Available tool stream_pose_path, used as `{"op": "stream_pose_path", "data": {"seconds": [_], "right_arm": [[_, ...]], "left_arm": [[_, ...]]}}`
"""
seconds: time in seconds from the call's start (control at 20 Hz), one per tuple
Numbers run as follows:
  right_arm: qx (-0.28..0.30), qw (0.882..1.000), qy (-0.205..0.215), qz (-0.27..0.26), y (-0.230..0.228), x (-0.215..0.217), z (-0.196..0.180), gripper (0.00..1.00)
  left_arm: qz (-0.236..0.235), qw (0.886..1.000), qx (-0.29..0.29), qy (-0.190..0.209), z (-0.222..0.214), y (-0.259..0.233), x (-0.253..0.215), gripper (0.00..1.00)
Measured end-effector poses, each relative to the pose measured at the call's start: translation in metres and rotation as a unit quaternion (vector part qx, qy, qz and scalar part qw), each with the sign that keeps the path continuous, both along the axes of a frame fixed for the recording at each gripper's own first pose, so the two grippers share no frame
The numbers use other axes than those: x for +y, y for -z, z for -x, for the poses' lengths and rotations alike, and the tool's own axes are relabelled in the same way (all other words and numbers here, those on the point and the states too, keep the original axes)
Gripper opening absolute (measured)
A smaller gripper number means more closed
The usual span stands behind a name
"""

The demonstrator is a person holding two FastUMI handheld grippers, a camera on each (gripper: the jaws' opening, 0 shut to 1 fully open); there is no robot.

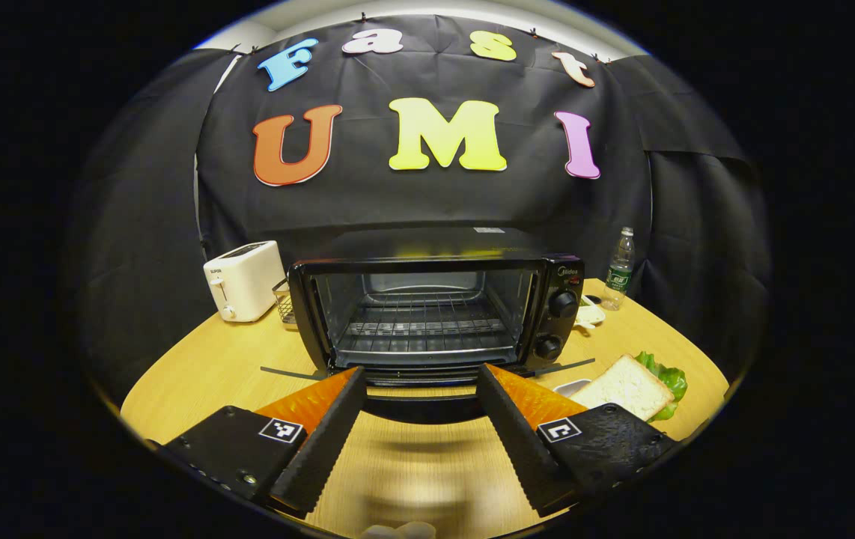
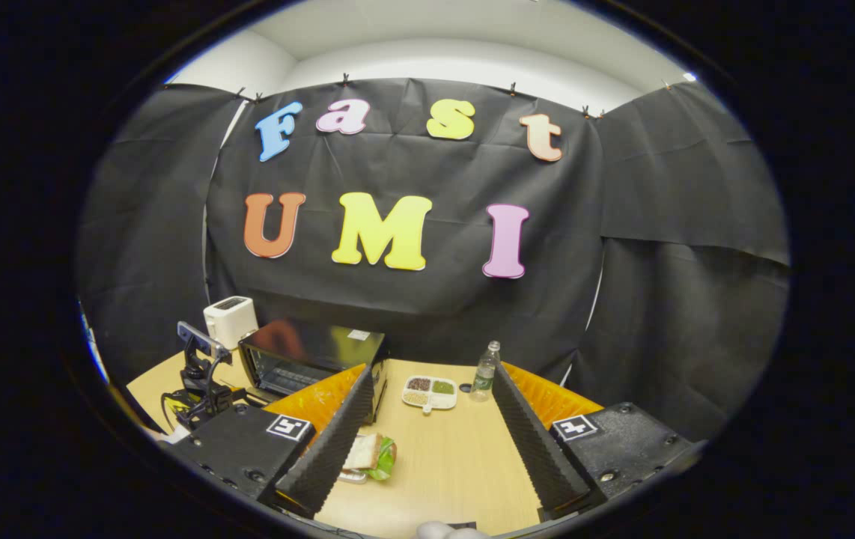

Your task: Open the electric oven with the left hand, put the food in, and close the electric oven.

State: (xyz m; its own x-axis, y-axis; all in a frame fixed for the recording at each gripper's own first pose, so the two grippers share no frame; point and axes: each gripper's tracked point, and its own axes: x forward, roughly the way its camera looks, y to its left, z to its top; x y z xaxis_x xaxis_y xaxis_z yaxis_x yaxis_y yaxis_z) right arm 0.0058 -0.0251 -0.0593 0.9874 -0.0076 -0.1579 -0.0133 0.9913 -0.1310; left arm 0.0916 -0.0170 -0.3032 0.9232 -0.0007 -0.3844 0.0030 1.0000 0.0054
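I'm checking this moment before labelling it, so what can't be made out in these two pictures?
- Oven door: left gripper view, dropped open behind the left tongs; its handle is hidden.
- Sandwich: right gripper view, partly covered by a finger of the right tongs.
- Divided dish contents: right gripper view, too small to identify.
- Oven knob markings: left gripper view, too small.

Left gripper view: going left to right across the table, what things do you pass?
White toaster → wire basket → electric oven, door open → sandwich with lettuce; behind it, water bottle.
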Motion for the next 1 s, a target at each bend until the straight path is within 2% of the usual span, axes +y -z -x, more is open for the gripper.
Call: {"op": "stream_pose_path", "data": {"seconds": [0.5,0.55,0.6,0.65,1.0], "right_arm": [[0.020,1.000,0.002,0.007,0.022,-0.004,0.009,0.99],[0.023,1.000,0.003,0.009,0.025,-0.005,0.009,0.99],[0.025,1.000,0.004,0.010,0.027,-0.005,0.010,0.99],[0.027,1.000,0.004,0.011,0.028,-0.006,0.011,0.99],[0.035,0.999,0.007,0.008,0.034,-0.010,0.011,0.99]], "left_arm": [[0.005,0.997,0.073,0.000,0.039,0.070,0.000,0.98],[0.006,0.996,0.084,-0.001,0.042,0.079,0.001,0.91],[0.008,0.995,0.094,-0.001,0.046,0.088,0.001,0.89],[0.007,0.995,0.102,-0.001,0.047,0.095,0.001,0.96],[0.001,0.995,0.100,0.000,0.049,0.100,0.005,0.97]]}}
